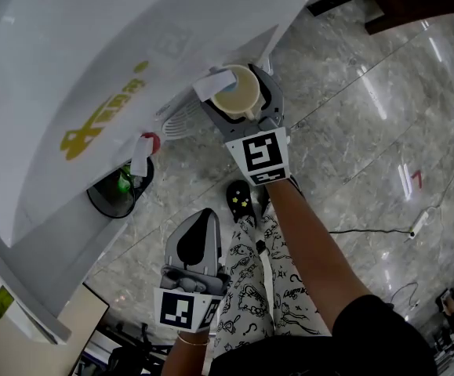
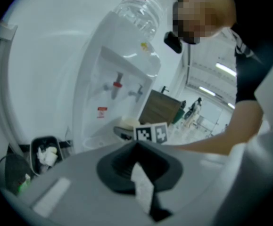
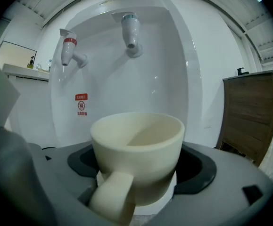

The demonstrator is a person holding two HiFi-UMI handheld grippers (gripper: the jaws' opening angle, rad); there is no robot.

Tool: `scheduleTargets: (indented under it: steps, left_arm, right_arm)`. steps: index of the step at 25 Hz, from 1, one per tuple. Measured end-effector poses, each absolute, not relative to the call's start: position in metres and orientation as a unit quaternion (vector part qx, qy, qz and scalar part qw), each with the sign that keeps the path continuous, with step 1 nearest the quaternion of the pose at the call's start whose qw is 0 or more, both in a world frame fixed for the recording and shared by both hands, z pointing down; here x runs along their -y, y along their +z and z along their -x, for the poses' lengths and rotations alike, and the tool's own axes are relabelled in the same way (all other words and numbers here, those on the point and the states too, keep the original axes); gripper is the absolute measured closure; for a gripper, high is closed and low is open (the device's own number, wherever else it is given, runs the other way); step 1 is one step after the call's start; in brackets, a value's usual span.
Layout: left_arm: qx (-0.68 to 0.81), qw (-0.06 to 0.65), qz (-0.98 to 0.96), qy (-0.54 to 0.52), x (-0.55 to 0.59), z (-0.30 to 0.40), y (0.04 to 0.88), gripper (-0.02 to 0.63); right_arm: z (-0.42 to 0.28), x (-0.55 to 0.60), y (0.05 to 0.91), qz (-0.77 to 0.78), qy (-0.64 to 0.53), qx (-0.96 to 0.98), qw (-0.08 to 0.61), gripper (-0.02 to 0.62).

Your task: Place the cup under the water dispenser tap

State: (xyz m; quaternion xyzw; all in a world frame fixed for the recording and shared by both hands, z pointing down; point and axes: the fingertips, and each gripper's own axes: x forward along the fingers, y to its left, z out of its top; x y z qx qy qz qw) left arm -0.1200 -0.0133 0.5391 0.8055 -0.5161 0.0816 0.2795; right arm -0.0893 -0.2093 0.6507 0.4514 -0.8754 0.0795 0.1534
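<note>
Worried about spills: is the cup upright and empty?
Upright and empty: the cream ceramic cup sits rim-up in the right hand-held gripper, inside bare.

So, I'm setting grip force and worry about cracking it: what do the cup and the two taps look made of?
The cup: cream, with a thick wall and chunky handle and a dull satin sheen without sharp glints. It could be ceramic or hard plastic; I cannot tell which. The red-capped tap and blue-capped tap: smooth moulded white plastic by the look, glossy like the dispenser front.
</note>
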Motion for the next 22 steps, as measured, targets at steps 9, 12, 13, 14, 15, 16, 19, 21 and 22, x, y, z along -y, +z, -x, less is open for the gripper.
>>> scheduleTargets:
  steps: [9,12,13,14,15,16,19,21,22]
  left_arm:
    - [0.508,0.285,-0.809,0.078,0.0115,0.1091,0.5373,0.609]
    - [0.505,0.289,-0.809,0.082,0.0097,0.1088,0.5394,0.609]
    - [0.506,0.291,-0.807,0.085,0.0081,0.1097,0.5412,0.609]
    - [0.507,0.293,-0.806,0.088,0.0068,0.1105,0.5424,0.609]
    - [0.507,0.292,-0.807,0.086,0.0068,0.1103,0.5418,0.609]
    - [0.505,0.291,-0.809,0.082,0.0079,0.1096,0.5403,0.609]
    - [0.503,0.291,-0.810,0.078,0.0096,0.1100,0.5398,0.609]
    - [0.506,0.298,-0.805,0.084,0.0067,0.1127,0.5438,0.609]
    - [0.507,0.302,-0.803,0.087,0.0053,0.1136,0.5455,0.609]
  right_arm:
    - [0.0858,0.2098,0.6485,-0.451,0.105,0.875,0.140,0.178]
    - [0.0895,0.2094,0.6484,-0.440,0.098,0.882,0.140,0.173]
    - [0.0912,0.2086,0.6492,-0.433,0.094,0.885,0.145,0.170]
    - [0.0920,0.2078,0.6502,-0.428,0.093,0.887,0.150,0.167]
    - [0.0916,0.2074,0.6509,-0.425,0.096,0.887,0.152,0.164]
    - [0.0905,0.2077,0.6510,-0.424,0.102,0.887,0.152,0.158]
    - [0.0930,0.2077,0.6505,-0.416,0.113,0.889,0.152,0.147]
    - [0.0939,0.2060,0.6503,-0.413,0.119,0.891,0.147,0.143]
    - [0.0922,0.2058,0.6493,-0.416,0.120,0.890,0.142,0.143]
